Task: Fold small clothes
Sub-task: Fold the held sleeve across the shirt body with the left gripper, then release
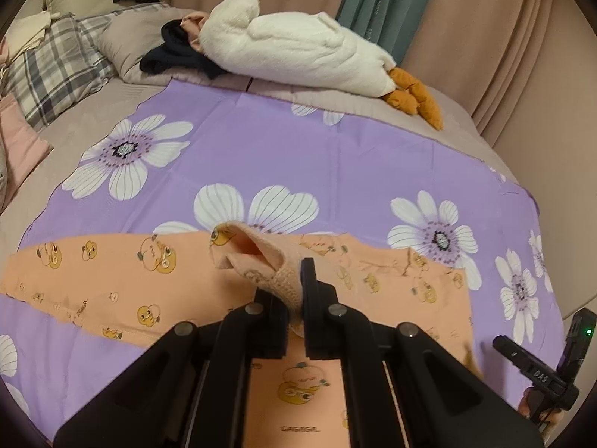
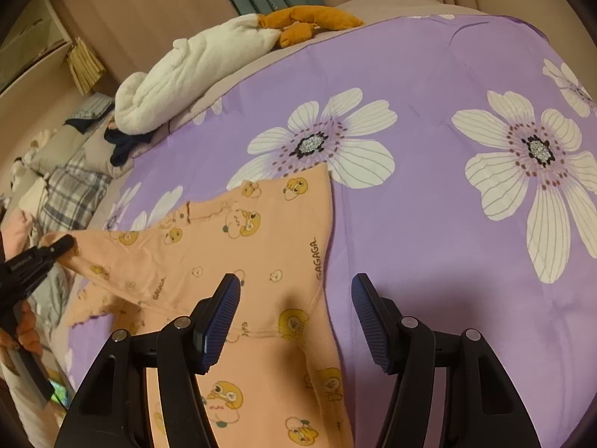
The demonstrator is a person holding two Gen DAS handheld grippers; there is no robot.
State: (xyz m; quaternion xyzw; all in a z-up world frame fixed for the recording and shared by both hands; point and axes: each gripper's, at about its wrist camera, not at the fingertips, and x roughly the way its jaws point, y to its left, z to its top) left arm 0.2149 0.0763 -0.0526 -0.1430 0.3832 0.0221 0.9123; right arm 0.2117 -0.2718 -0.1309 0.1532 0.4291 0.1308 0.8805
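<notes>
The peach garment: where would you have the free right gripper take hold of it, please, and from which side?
Probably the flat outer edge of the peach garment beside the "GAGAGA" print, coming down from the bare purple sheet side. That hem lies single and flat, the right gripper hangs open above it, and the left gripper already pinches a cuff.

Peach duck-print garment point(image 1: 112, 280), part-spread on purple floral sheet, one ribbed cuff lifted.

The small peach top was laid across the sheet point(image 1: 298, 156), printed with yellow cartoon ducks and "GAGAGA" lettering. One sleeve was stretched flat toward the left of the left wrist view. A ribbed knit cuff point(image 1: 268, 261) was raised off the fabric, folded over and pinched between the closed left gripper point(image 1: 289, 291) fingers. In the right wrist view the body lay flat, one corner pointed toward a white flower.
</notes>
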